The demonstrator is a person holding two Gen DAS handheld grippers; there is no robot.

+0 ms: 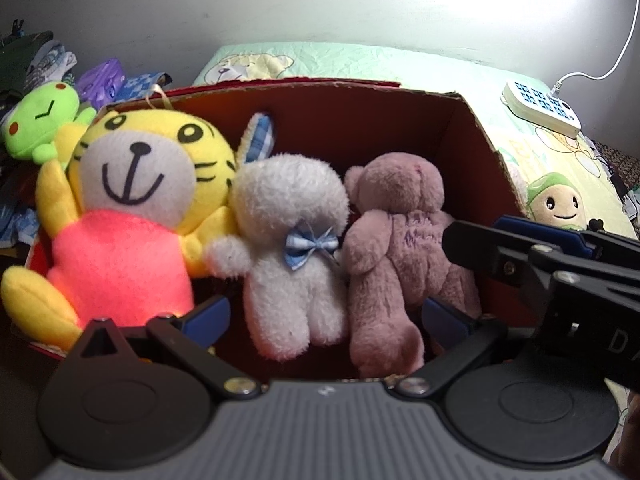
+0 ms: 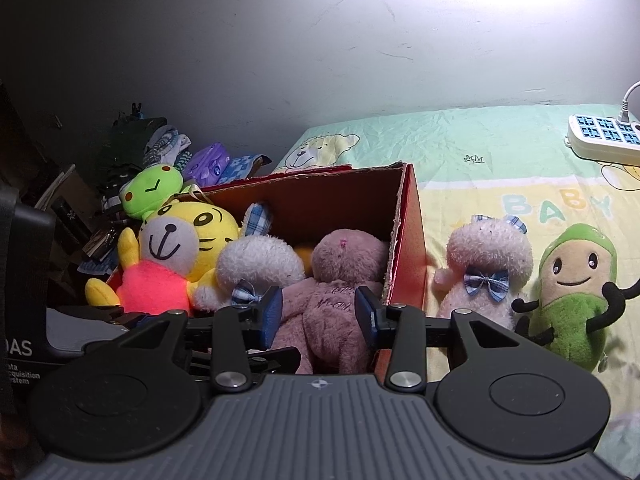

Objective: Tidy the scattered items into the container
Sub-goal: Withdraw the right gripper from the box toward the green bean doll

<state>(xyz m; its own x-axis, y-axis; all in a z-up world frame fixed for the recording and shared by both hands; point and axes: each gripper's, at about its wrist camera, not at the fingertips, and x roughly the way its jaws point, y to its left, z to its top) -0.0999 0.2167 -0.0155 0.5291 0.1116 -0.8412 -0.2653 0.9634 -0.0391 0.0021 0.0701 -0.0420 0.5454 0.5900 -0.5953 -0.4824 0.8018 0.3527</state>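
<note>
Right gripper (image 2: 318,314), jaws parted over the pink plush bear (image 2: 336,280) inside the red cardboard box (image 2: 414,240), apparently not pinching. Remaining pale plush rabbit (image 2: 486,268) lies rightward, upright. Left gripper (image 1: 326,314) spread, farther.

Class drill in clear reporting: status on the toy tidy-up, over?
Left tongs open. Right tongs astride pink bear in box, grip unclear. Pink bunny, green plush on bed. Nothing blocking.
</note>
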